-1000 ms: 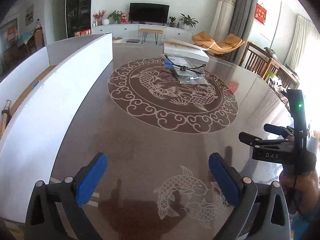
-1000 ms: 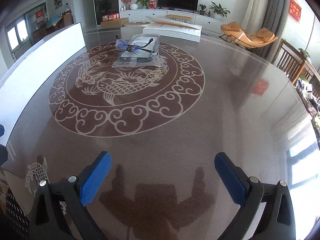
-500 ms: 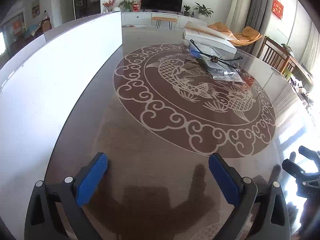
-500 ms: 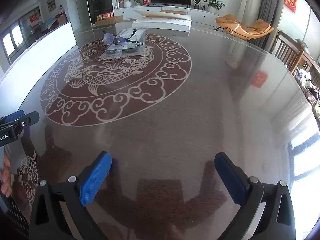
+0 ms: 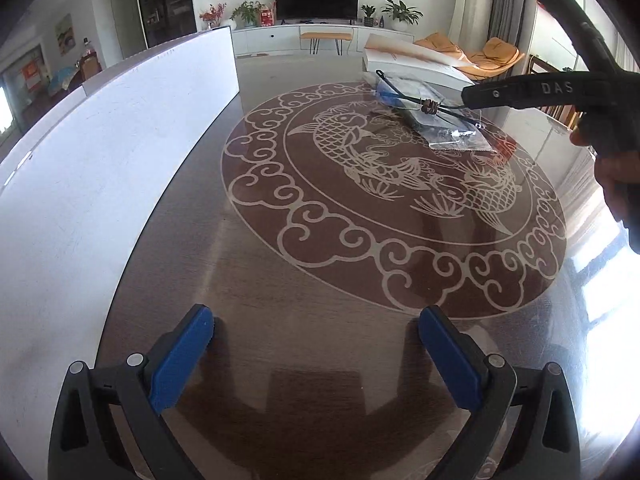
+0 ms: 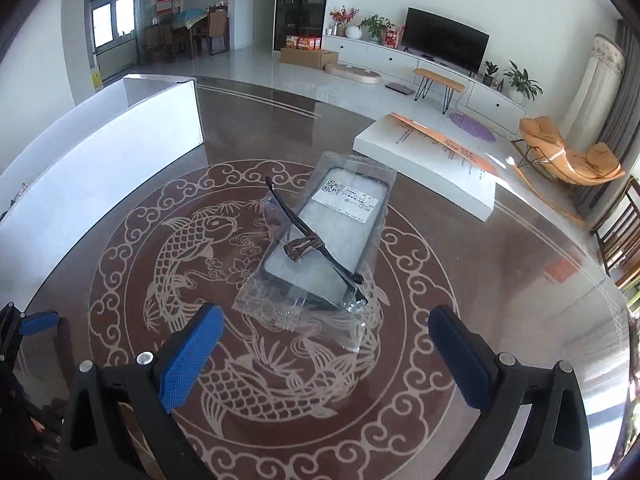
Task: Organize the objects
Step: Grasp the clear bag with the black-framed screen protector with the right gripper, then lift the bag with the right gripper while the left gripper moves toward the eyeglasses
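Observation:
A clear plastic bag holding a dark-framed phone case (image 6: 320, 248) lies on the round brown table (image 6: 500, 288), with a black cord tied in a knot (image 6: 306, 246) across it. My right gripper (image 6: 324, 352) is open and empty, just short of the bag's near edge. The bag (image 5: 436, 120) and cord (image 5: 430, 107) show far right in the left wrist view, with the right gripper's body (image 5: 540, 90) over them. My left gripper (image 5: 316, 356) is open and empty above the near table edge, far from the bag.
A long open white box (image 5: 100, 168) runs along the table's left side. A flat white box with orange print (image 6: 428, 160) lies behind the bag. Chairs stand off the table's right edge (image 6: 616, 232).
My right gripper has moved forward across the table to the bag, which now fills its view. My left gripper turned slightly and now sees the right gripper high on its right.

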The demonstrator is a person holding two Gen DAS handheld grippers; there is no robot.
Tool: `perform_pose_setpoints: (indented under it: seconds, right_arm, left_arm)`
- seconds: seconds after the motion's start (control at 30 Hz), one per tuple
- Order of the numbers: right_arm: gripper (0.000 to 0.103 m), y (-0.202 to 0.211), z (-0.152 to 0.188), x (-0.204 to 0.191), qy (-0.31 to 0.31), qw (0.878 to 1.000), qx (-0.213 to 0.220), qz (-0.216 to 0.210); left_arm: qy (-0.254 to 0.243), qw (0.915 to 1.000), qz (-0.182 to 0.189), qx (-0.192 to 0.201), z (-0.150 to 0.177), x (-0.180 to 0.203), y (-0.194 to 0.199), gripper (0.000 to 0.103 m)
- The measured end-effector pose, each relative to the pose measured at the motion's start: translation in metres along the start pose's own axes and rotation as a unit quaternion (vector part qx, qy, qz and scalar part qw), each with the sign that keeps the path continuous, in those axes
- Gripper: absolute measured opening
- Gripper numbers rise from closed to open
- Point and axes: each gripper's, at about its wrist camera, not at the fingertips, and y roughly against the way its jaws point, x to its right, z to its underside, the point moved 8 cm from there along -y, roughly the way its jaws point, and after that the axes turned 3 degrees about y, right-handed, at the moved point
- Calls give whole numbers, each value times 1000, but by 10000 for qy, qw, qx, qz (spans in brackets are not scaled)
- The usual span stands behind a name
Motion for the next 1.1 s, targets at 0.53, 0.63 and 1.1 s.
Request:
perform_pose_setpoints:
  seconds: [0.53, 0.63, 1.1]
  right_arm:
    - [80, -23, -50, -97, -50, 9882, -286, -1505]
    - [102, -46, -56, -24, -581, 9973, -376, 225]
    - [103, -128, -50, 37, -1502, 9810, -1171, 373]
  left_arm:
    - [-3, 10000, 7, 2, 0, 0, 0, 103]
    - [-4, 10000, 6, 2, 0, 0, 0, 103]
    - [-4, 10000, 6, 2, 0, 0, -1, 103]
